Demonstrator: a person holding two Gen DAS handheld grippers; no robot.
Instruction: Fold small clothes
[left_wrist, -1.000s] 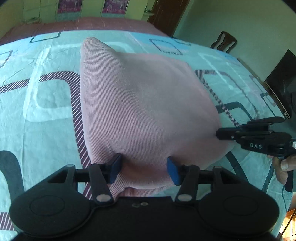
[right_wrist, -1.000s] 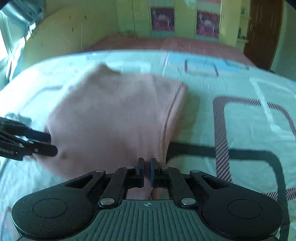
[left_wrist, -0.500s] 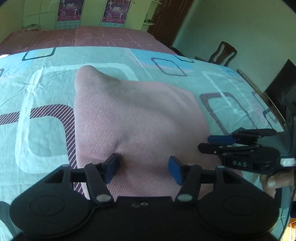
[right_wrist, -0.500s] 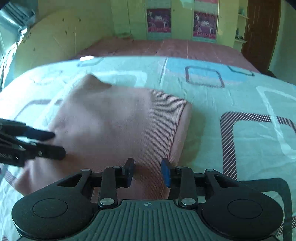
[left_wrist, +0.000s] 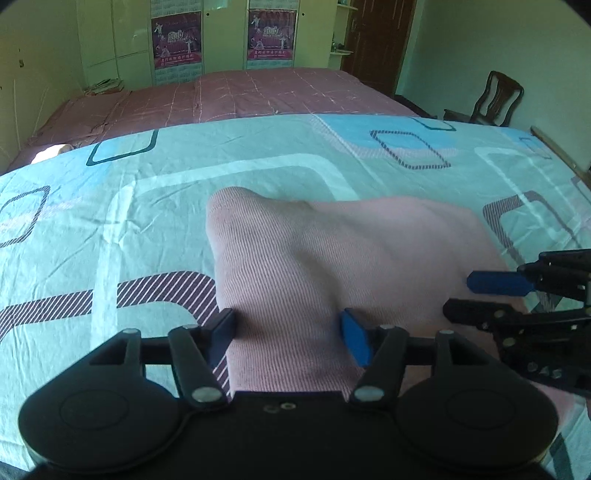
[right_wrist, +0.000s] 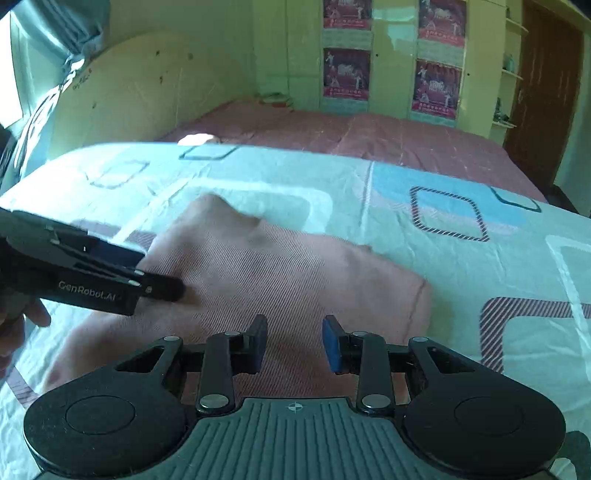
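A pink ribbed garment (left_wrist: 332, 258) lies folded on the teal patterned bedsheet (left_wrist: 147, 221). My left gripper (left_wrist: 288, 332) hovers over its near left part. Its jaws are opening, with cloth lying between the blue pads but not pinched. The right wrist view shows the same garment (right_wrist: 277, 269) under my right gripper (right_wrist: 295, 341), which is open and holds nothing. From the left wrist view the right gripper (left_wrist: 480, 299) reaches in from the right over the garment's right side. The left gripper (right_wrist: 147, 271) enters the right wrist view from the left.
Beyond the sheet lies a maroon checked bed cover (left_wrist: 258, 96). A wooden chair (left_wrist: 495, 99) and a dark door (left_wrist: 380, 40) stand at the back right, with a poster-covered wardrobe (left_wrist: 221, 37) behind. A person's hand (right_wrist: 22, 321) holds the left gripper.
My right gripper went from shut on the garment's near edge to open and let it go. Both grippers drew back toward the near side, and the garment settled flatter.
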